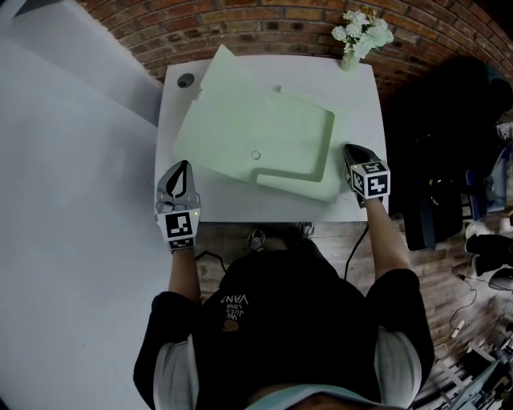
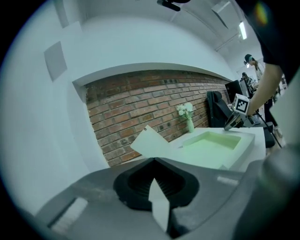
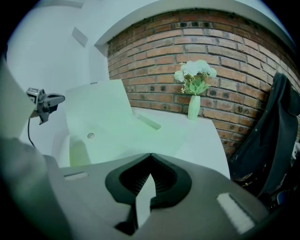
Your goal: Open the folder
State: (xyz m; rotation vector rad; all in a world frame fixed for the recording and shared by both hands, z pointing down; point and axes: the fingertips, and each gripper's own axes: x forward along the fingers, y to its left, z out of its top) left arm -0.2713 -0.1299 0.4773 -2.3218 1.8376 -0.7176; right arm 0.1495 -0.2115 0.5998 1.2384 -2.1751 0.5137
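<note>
The pale green folder (image 1: 256, 136) lies open on the white table (image 1: 362, 104), and the left gripper (image 1: 184, 166) and right gripper (image 1: 351, 150) each have jaws pressed together, holding nothing.

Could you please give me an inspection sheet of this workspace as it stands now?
Surface: white table, with a round port near its far left corner.
Job's things: green folder lies mid-table, its flap raised at the far left.
Clutter: flower vase at the far right corner.
Grippers: left gripper shut, empty, left of the folder; right gripper shut, empty, by the folder's right edge.
Cables: black cable hangs below the near edge.
Surroundings: brick wall; wood floor; dark coat at right.
</note>
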